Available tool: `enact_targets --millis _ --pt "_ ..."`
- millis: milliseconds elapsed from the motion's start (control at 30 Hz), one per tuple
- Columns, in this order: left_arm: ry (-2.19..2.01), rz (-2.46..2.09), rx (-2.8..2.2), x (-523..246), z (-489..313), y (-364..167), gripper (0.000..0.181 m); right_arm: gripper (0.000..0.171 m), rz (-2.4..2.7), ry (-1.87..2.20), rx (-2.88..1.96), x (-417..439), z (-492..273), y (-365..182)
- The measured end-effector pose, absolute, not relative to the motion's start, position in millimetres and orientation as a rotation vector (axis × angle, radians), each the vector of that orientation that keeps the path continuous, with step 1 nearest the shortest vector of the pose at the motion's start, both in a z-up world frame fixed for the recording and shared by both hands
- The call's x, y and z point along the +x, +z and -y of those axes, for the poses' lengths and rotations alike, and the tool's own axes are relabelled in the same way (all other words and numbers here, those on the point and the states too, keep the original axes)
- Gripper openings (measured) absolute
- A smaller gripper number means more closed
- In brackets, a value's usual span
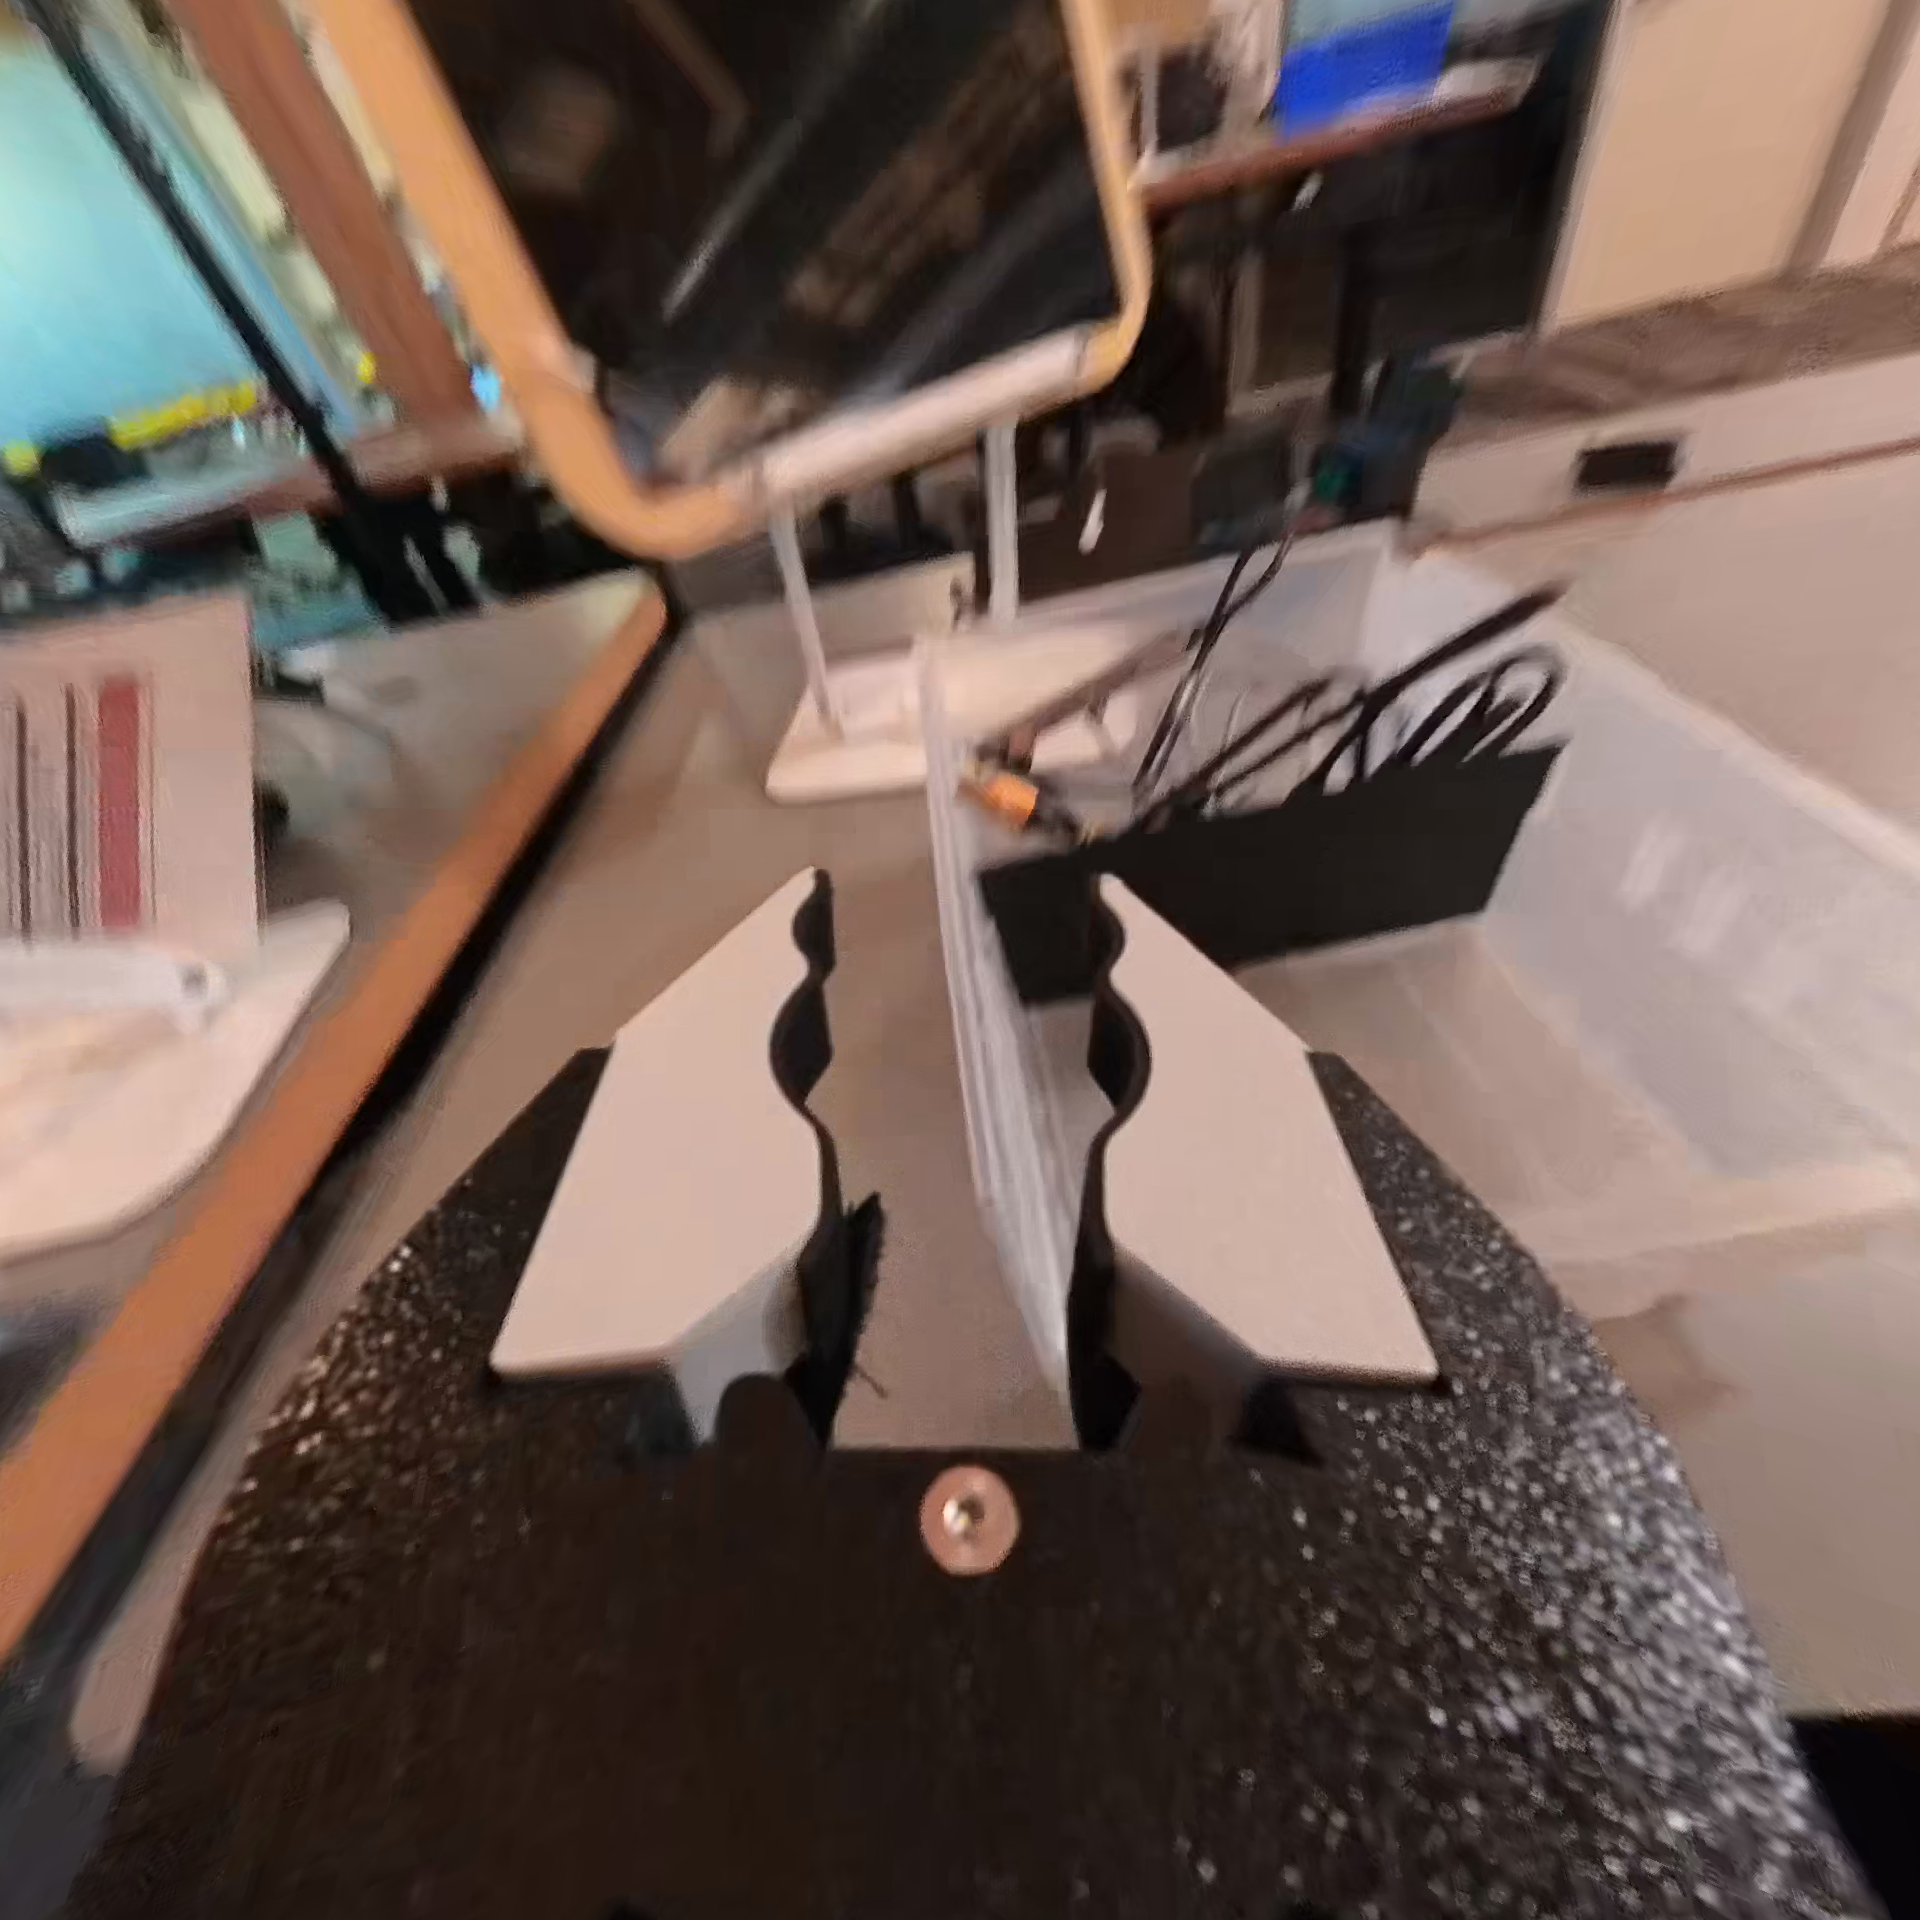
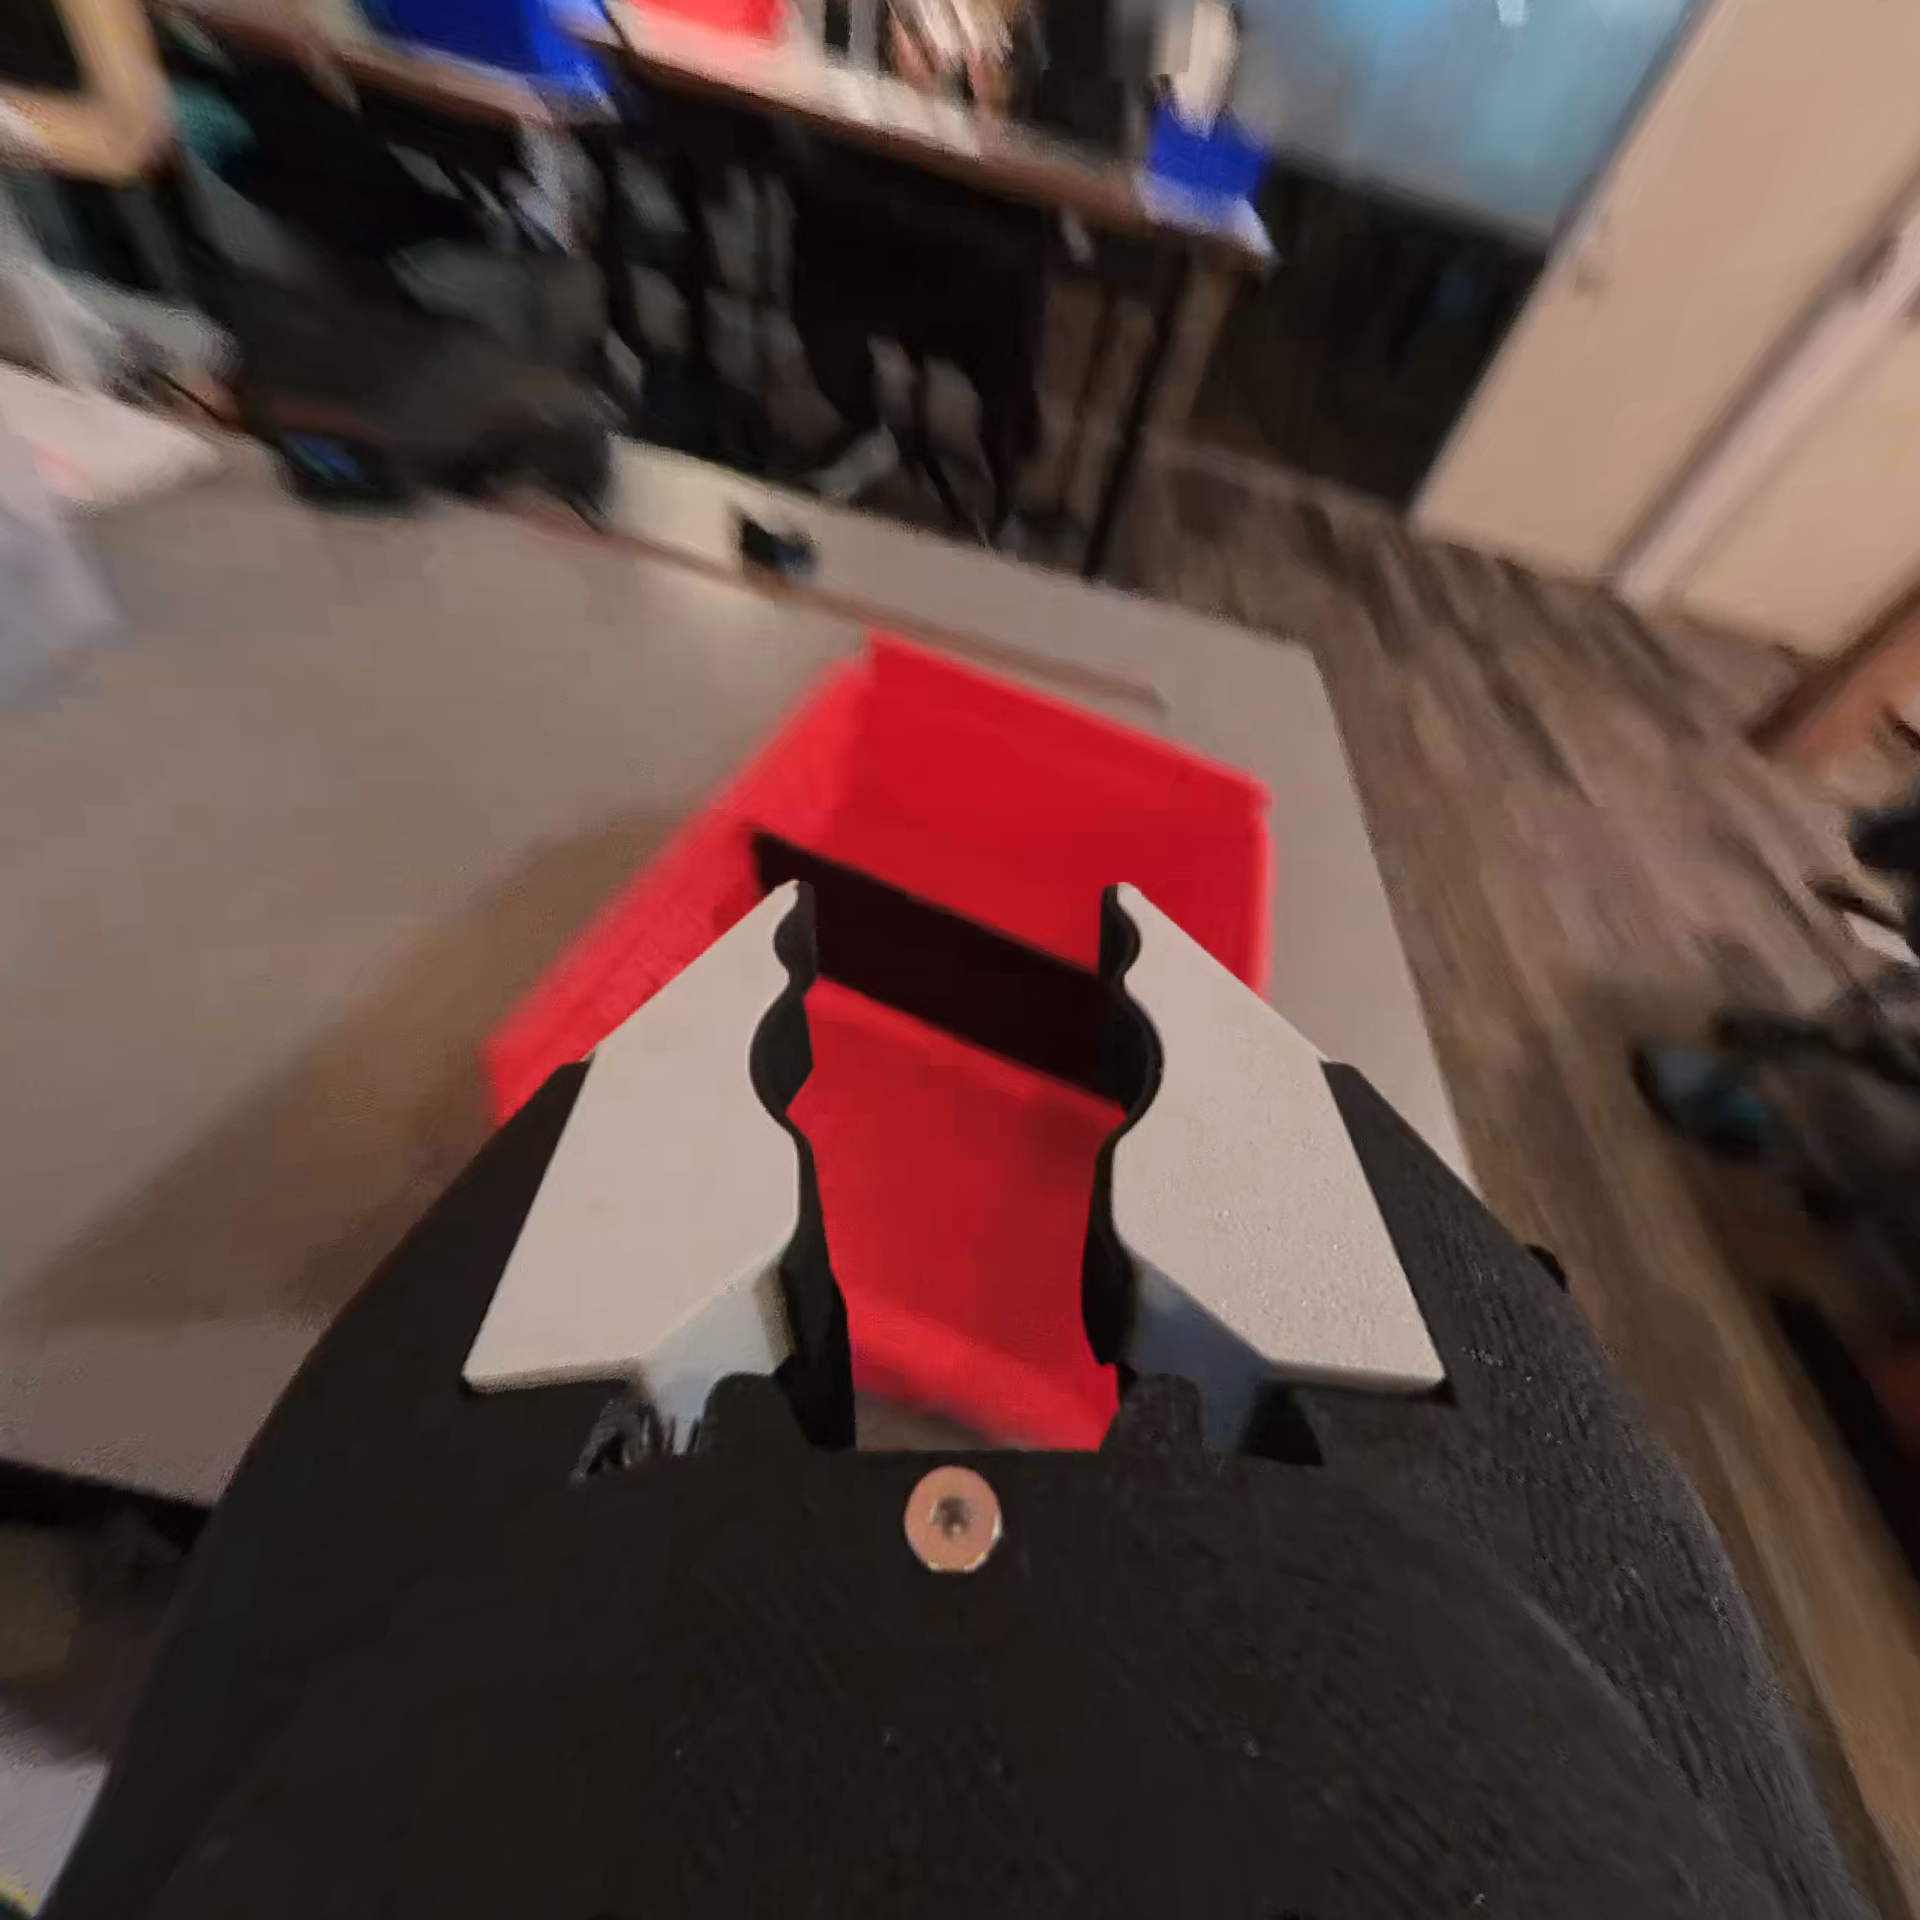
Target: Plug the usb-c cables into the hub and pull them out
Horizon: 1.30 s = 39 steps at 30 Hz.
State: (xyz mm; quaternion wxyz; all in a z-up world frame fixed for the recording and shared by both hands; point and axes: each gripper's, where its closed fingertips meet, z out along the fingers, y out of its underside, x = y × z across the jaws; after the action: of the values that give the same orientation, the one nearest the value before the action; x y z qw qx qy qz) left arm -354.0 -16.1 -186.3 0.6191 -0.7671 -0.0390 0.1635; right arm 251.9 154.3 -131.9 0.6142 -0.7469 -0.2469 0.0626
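Note:
In the left wrist view my left gripper [image 1: 961, 894] is open and empty above the grey table, at the near left wall of a clear plastic bin [image 1: 1714, 935]. The bin holds a black divider [image 1: 1351, 842] with a bundle of black cables [image 1: 1382, 717] behind it, and a small orange-tipped connector [image 1: 1006, 795]. In the right wrist view my right gripper [image 2: 956, 904] is open and empty above a red bin [image 2: 1049, 821] with a black divider [image 2: 966, 966] across it. I see no hub in either view. Both views are blurred.
A wood-framed dark board [image 1: 790, 208] on a white stand [image 1: 831, 748] stands behind the clear bin. The table's orange edge [image 1: 416, 935] runs along the left. White boxes [image 1: 125, 769] lie beyond it. In the right wrist view the table edge [image 2: 1382, 935] and wood floor [image 2: 1610, 831] are to the right. There is about 65 centimetres between the tips of the two grippers.

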Motion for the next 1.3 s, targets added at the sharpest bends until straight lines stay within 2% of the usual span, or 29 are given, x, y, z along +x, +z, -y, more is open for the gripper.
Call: enact_targets --millis 67,167,300,433,567,700,900,1100,1300 --pt "0.347 -0.04 -1.721 -334 -3 -156 0.045 0.052 0.642 0.295 -1.587 190 -152 -114" --pt "0.38 -0.268 -1.832 -316 -53 -150 0.046 0.05 0.717 0.508 -1.431 101 -162 -112" --pt "0.543 -0.544 -1.998 -324 -127 -177 0.044 0.049 0.688 0.661 -1.294 12 -200 -133" --pt "0.644 -0.753 -2.166 -341 -176 -221 0.043 0.046 0.692 0.645 -1.23 -42 -237 -174" --pt "0.65 -0.874 -2.258 -353 -196 -252 0.044 0.046 0.768 0.571 -1.259 -56 -260 -212" --pt "0.751 -0.992 -2.217 -355 -205 -258 0.038 0.047 0.726 0.465 -1.301 -33 -288 -223" --pt "1.003 -1.144 -2.148 -367 -211 -273 0.012 0.044 0.658 0.233 -1.325 15 -323 -223" --pt "1.113 -1.031 -1.902 -360 -211 -219 0.011 0.041 0.607 0.153 -1.367 43 -343 -228" --pt "1.152 -0.839 -1.62 -342 -196 -93 0.008 0.04 0.602 0.205 -1.385 39 -343 -230"
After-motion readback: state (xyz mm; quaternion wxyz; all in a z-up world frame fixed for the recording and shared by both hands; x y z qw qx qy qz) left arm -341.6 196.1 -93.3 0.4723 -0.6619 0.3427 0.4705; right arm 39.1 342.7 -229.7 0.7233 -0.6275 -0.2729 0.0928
